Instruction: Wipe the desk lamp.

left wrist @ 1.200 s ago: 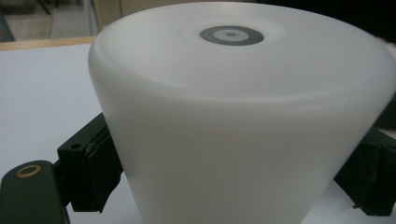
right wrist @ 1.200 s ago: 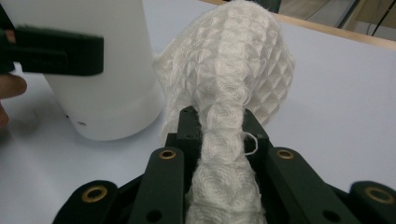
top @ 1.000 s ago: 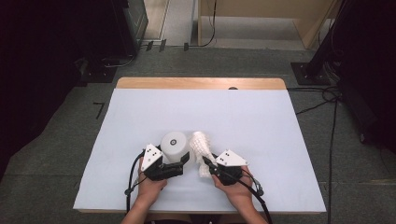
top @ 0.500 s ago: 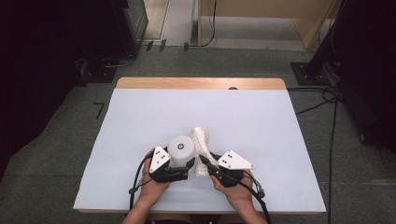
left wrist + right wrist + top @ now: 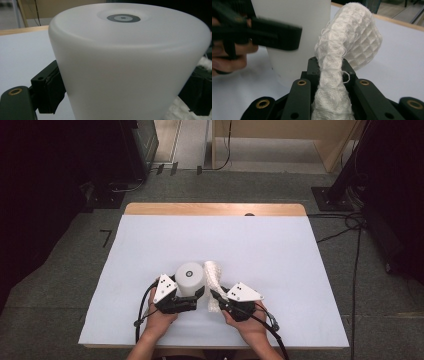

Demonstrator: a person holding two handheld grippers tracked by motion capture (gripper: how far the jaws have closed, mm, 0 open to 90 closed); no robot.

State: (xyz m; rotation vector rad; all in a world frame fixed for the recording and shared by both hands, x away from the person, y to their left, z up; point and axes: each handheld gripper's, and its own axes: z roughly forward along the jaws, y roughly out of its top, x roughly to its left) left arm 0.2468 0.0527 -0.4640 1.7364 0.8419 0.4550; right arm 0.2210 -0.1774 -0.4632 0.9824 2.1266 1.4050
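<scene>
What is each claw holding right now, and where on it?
The left claw clamps the upside-down white cup across its side wall. The right claw pinches the white waffle-weave cloth on a bunched-up section, its free end standing up beside the cup.

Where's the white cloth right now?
In the high view the white cloth is near the table's front edge, pinched in the right gripper, right beside the upturned white cup that the left gripper clamps.
</scene>
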